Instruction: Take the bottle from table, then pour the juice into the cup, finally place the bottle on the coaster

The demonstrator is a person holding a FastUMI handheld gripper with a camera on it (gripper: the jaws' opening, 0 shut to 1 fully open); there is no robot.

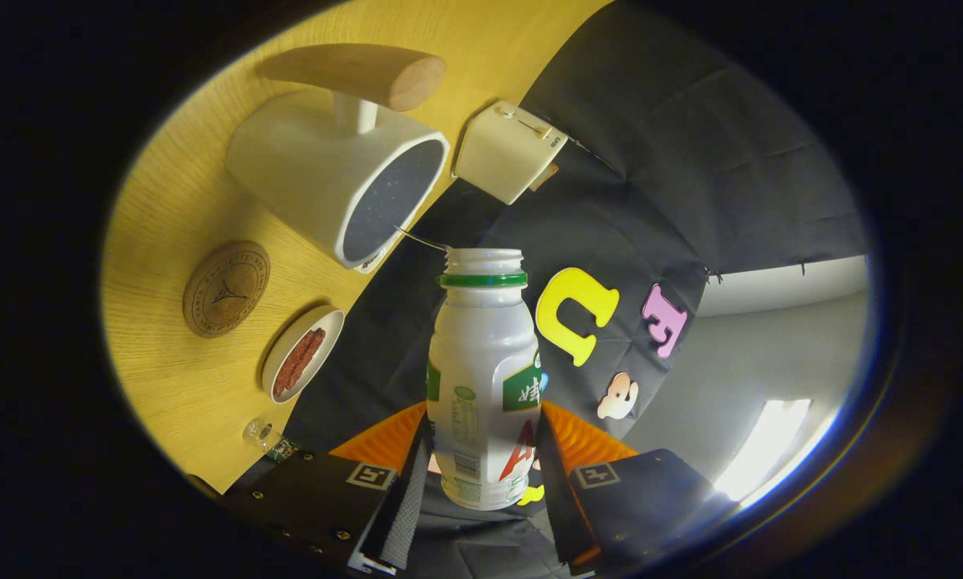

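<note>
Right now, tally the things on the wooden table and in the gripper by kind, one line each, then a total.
Bottle, uncapped, clamped between the gripper fingers: 1
Cup with a wooden handle: 1
Round wooden coaster: 1
Small dish with reddish strips in it: 1
Cream box-shaped appliance: 1
Small clear item, too small to identify: 1
Total: 6

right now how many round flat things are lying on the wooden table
2. The wooden coaster lies beside the white cup; the small dish with reddish strips lies just next to it, nearer the hand-held gripper, which is shut on the bottle. Others may be hidden.
</note>
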